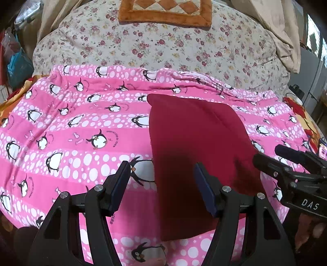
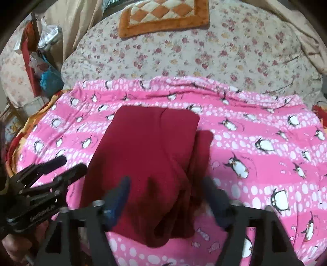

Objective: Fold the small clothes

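Note:
A dark red garment (image 1: 196,147) lies folded lengthwise on the pink penguin blanket (image 1: 71,126). It also shows in the right wrist view (image 2: 147,155), with a sleeve fold along its right side. My left gripper (image 1: 162,178) is open and empty, hovering over the garment's near left edge. My right gripper (image 2: 166,190) is open and empty over the garment's near end. The right gripper appears at the right of the left wrist view (image 1: 286,163). The left gripper appears at the left of the right wrist view (image 2: 51,174).
A floral quilt (image 1: 163,47) lies beyond the pink blanket (image 2: 255,143), with an orange patchwork cushion (image 1: 165,10) at the far end. Bags and clutter (image 2: 45,67) stand at the bed's far left. A beige curtain (image 1: 282,30) hangs at the right.

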`<state>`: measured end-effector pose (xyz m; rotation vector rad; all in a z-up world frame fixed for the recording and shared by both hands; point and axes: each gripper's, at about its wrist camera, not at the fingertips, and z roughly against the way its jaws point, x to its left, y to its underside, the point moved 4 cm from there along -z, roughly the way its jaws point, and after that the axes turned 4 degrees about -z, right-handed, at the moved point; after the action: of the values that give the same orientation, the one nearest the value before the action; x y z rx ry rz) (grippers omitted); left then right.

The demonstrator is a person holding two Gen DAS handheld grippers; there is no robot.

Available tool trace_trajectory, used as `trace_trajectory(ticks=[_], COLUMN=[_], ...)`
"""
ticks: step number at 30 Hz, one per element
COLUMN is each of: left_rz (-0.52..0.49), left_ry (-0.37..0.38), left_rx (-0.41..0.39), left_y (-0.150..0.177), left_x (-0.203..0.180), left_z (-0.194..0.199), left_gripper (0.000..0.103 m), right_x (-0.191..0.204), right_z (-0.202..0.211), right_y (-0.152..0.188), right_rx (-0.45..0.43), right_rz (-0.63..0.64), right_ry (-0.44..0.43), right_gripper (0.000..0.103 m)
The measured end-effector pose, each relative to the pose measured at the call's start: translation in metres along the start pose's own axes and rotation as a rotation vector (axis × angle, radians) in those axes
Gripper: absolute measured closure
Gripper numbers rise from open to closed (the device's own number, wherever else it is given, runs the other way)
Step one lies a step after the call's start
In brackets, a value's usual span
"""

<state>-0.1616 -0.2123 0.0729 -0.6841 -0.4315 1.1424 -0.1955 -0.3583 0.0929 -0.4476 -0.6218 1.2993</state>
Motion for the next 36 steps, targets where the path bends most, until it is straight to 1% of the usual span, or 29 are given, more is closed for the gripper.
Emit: trace_trajectory(ticks=[2, 5, 11, 15, 29, 36], left_rz=[0.0, 0.001, 0.0, 0.0, 0.005, 0.01], left_ry=[0.0, -0.006, -0.036, -0.042, -0.04, -0.043], left_rx=[0.001, -0.002, -0.009, -0.013, 0.005, 0.008], left_y=[0.0, 0.0, -0.001, -0.002, -0.002, -0.001], left_x=[0.001, 0.001, 0.004, 0.005, 0.005, 0.008], left_z=[0.0, 0.0, 0.002, 0.0, -0.01, -0.012], left_gripper=[0.038, 0.038, 0.038, 0.038, 0.038, 0.038], right_x=[0.003, 0.008, 0.015, 0.014, 0.011, 0.009], right_z=[0.001, 0.002, -0.003, -0.006, -0.017, -0.021], right_y=[-0.003, -0.006, -0.004, -0.003, 0.002, 0.002], right_rx=[-0.021, -0.025, -0.008, -0.007, 0.021, 0.018], right_rz=[-0.008, -0.014, -0.003, -0.016, -0.034, -0.029], right_ry=[0.003, -0.011, -0.012, -0.011, -0.019, -0.004], right_gripper=[0.027, 0.026, 0.026, 0.026, 0.026, 0.026])
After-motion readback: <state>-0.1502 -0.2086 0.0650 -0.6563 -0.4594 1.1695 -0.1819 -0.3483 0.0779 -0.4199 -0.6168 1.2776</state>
